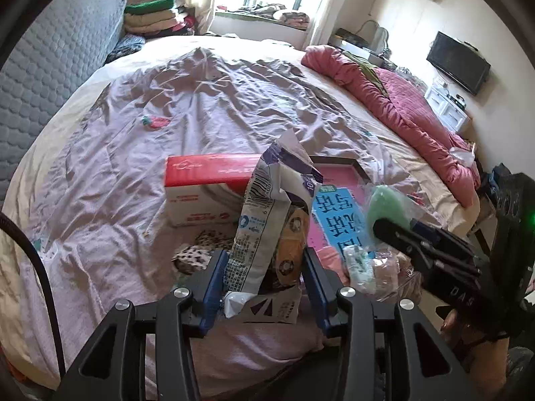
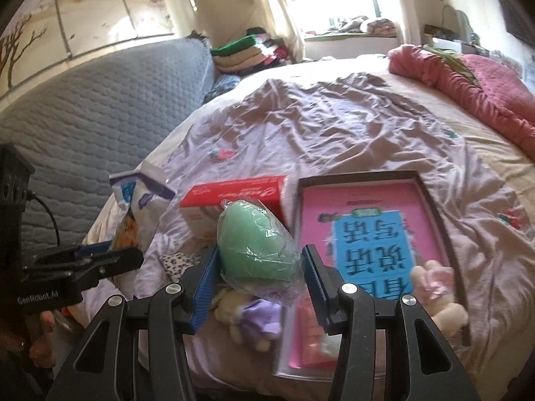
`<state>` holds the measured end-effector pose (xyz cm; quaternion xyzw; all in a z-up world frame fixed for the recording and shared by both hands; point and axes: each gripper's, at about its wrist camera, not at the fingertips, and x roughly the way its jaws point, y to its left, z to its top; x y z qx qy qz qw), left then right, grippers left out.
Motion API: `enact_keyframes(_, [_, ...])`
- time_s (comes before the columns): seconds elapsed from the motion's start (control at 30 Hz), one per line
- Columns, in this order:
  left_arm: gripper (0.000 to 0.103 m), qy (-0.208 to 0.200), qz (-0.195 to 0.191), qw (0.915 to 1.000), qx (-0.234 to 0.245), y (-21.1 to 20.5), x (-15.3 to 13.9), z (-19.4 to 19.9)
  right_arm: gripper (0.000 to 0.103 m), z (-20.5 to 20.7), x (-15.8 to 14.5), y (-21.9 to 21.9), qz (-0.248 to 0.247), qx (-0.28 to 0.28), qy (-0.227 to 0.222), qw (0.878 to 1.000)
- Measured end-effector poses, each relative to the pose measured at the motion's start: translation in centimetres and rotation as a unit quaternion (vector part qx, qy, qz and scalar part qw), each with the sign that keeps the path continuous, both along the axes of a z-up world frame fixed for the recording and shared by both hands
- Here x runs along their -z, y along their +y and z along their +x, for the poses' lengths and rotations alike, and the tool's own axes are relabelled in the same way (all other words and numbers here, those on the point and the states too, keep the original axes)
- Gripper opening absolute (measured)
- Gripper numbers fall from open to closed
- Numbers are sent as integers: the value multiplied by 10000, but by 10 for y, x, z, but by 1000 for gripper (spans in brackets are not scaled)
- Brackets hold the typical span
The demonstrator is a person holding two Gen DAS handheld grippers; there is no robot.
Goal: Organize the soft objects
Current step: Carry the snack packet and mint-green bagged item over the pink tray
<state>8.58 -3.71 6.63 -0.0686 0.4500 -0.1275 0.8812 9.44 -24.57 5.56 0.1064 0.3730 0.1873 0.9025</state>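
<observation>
While both grippers are clamping, left gripper [image 1: 264, 284] on crinkled bag [image 1: 267, 220], right gripper [image 2: 259, 284] on wrapped green sponge [image 2: 254, 247], sorting is proceeding; next req. a drop spot, prob. the box [image 2: 438, 207].

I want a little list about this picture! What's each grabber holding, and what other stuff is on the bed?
left gripper: shut on the crinkly white packet
right gripper: shut on the green sponge in clear wrap
boxes: red and white box, dark tray with pink book
soft toys: cream plush on the tray, purple-dressed plush below the sponge
surface: wrinkled lilac sheet
bed edge: red quilt
</observation>
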Motion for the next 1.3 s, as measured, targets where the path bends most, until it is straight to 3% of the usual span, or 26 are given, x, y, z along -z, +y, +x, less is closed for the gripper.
enact_keyframes(0.53, [45, -117, 126, 9987, 488, -63, -12, -2, 51, -9, -5, -63, 98, 522, 37, 9986])
enact_keyframes(1.3, [45, 142, 349, 9951, 918, -112, 13, 9, 51, -12, -1, -102, 143, 1013, 68, 9947])
